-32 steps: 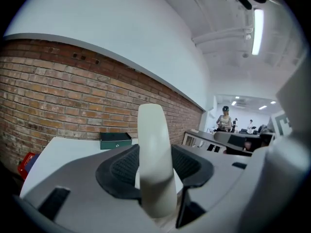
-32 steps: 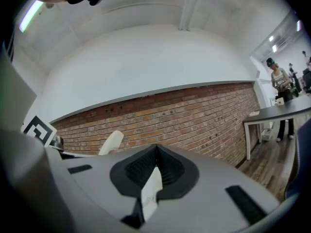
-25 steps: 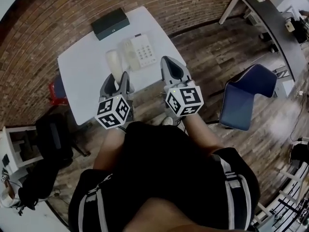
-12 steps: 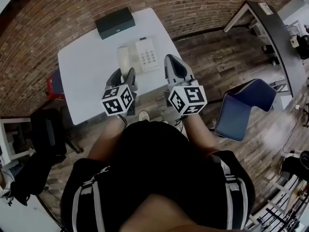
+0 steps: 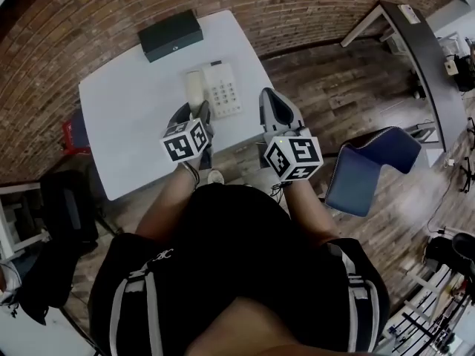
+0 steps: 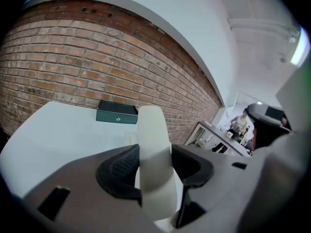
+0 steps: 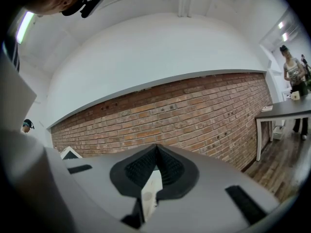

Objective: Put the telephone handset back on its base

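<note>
Left gripper [image 6: 154,163]: jaws stand wide, both ribbed pads pressed on the sides of a white plastic telephone handset [image 6: 153,135]; the handset is clamped near its lower part and its rounded end sticks up and forward past the jaw tips. From the head view, the handset runs straight ahead of the jaws over the white rectangular table [image 5: 126,124]; it lies hard against the left side of the white push-button telephone base [image 5: 223,89], which sits just right of the jaw tips; whether it is seated in the cradle or merely alongside cannot be told. A dark green flat box [image 5: 171,34] lies well ahead of the left gripper, near the table's far edge under the red brick wall [image 6: 73,57].

Right gripper [image 7: 155,152]: jaw tips meet, nothing between the pads; it hovers off the table's near right corner, to the right of the base, touching nothing; a blue chair [image 5: 364,173] stands off to its right.

Against a second ago: the left gripper and handset have travelled right; then the handset stood clear to the left of the base with table showing between, half a second ago it was nearly alongside, now it is tight against the keypad side; the grip width is unchanged; the right gripper has hardly moved and stayed closed.
</note>
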A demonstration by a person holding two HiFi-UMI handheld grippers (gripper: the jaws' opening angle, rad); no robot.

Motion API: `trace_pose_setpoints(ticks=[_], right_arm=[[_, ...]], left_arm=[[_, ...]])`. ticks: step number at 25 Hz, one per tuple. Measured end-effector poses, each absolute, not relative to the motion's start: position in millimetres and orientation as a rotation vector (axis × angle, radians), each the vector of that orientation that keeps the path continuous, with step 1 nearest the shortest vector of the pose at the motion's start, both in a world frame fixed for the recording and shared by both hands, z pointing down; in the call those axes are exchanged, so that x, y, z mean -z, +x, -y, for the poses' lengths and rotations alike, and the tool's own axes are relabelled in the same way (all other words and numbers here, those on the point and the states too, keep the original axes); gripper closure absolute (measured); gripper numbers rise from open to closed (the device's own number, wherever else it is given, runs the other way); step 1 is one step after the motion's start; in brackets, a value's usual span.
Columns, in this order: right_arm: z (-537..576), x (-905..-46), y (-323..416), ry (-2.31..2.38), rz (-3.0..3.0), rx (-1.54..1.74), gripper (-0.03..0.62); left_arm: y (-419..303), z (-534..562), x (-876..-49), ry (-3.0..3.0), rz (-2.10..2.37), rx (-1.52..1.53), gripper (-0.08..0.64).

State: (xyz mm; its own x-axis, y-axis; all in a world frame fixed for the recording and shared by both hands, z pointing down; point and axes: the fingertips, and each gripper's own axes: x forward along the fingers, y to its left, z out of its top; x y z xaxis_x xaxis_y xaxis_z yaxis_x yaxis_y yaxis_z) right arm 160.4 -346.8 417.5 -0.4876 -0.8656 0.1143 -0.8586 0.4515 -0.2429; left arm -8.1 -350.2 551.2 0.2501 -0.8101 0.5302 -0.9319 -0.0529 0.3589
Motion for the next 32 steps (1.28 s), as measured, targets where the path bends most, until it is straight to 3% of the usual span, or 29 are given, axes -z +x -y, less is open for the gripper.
trace_pose_setpoints(ticks=[32], right_arm=[[357, -459, 195, -1.762, -2.577, 0.635, 0.594]], left_arm=[[-27, 422, -655, 1.654, 1.671, -0.415, 0.354]])
